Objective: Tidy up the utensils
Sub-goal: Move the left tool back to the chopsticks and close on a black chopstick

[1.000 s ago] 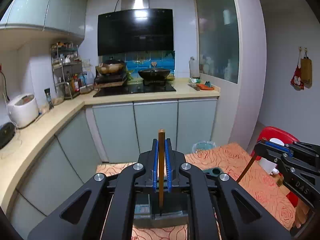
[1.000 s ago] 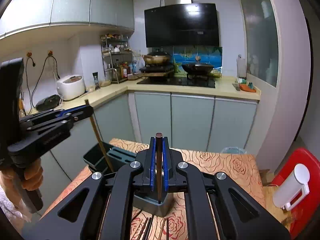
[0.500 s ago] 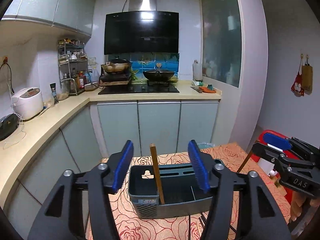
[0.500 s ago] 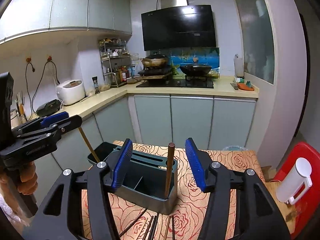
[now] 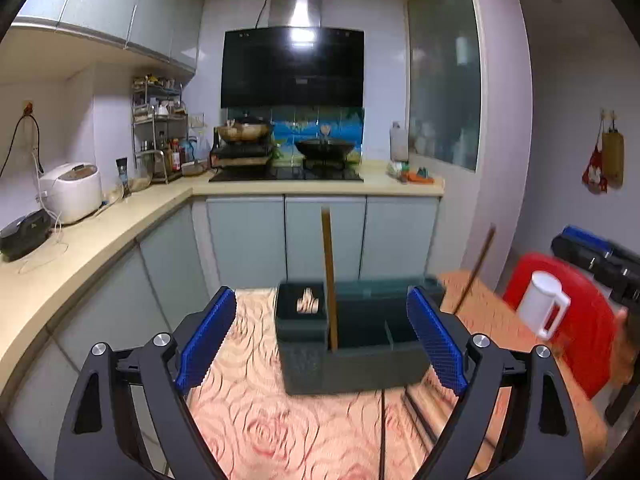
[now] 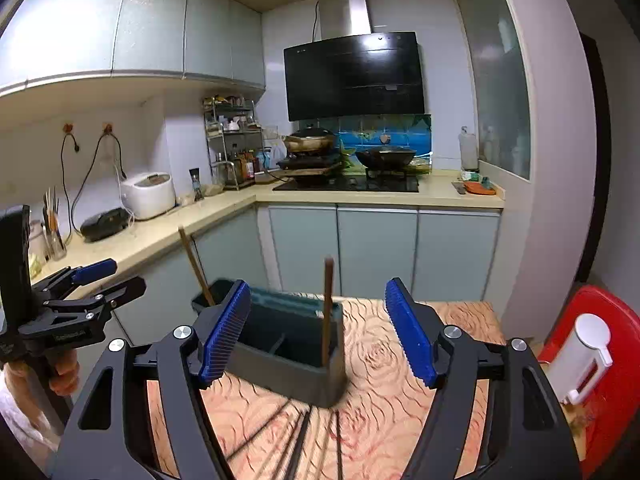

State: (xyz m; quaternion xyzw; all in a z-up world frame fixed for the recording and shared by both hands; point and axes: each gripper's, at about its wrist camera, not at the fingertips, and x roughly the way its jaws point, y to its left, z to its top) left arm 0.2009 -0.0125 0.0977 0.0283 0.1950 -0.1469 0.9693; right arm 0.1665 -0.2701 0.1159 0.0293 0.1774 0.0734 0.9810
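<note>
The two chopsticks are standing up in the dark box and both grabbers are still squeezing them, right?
Not quite. The two chopsticks do stand in the dark box, but both wrist views show the left gripper and right gripper open, fingers apart, squeezing nothing.

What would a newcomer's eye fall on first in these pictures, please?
Probably the wide-open blue-padded left gripper and right gripper, each framing the dark utensil holder on the rose-patterned tablecloth. Two chopsticks stand in it: a light one and a dark one. More lie in front.
</note>
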